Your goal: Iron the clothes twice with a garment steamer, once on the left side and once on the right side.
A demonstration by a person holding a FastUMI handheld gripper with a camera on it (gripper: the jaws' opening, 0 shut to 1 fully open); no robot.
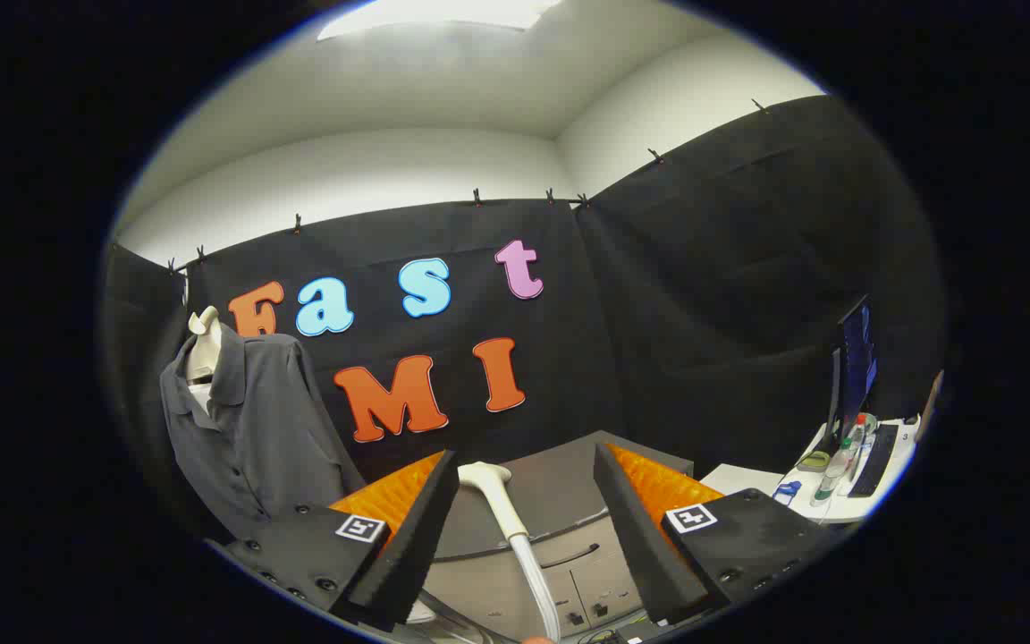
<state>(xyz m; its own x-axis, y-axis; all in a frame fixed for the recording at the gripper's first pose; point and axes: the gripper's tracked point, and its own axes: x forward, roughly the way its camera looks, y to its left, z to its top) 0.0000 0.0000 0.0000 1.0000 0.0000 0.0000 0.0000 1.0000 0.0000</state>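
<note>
Between the spread fingers of the gripper (524, 487) stands the steamer head (485, 474), pale, on a handle that runs down into a ribbed hose (540, 586). It sits just ahead of the left finger and nearer to it than to the right one; neither finger touches it, so the claw is released and holds nothing. Under and behind the head lies a grey cabinet (569, 501) with drawer fronts, and the head seems to rest upright near its front edge, though what props it up is hidden.

Well apart from the fingers, off to their left and against the black cloth wall, a dark grey shirt (251, 429) hangs on a pale mannequin (204, 344), collar open, front facing the booth.

By my reading, the task has hardly started: the steamer is not yet gripped, and neither side of the shirt shows any sign of a pass. Both passes remain.

The gripper is held low and roughly level, pointing at the handle, fingers wide enough to take it. On a white desk (747, 478) to the right stand a monitor (855, 367) and a bottle (837, 470).
</note>
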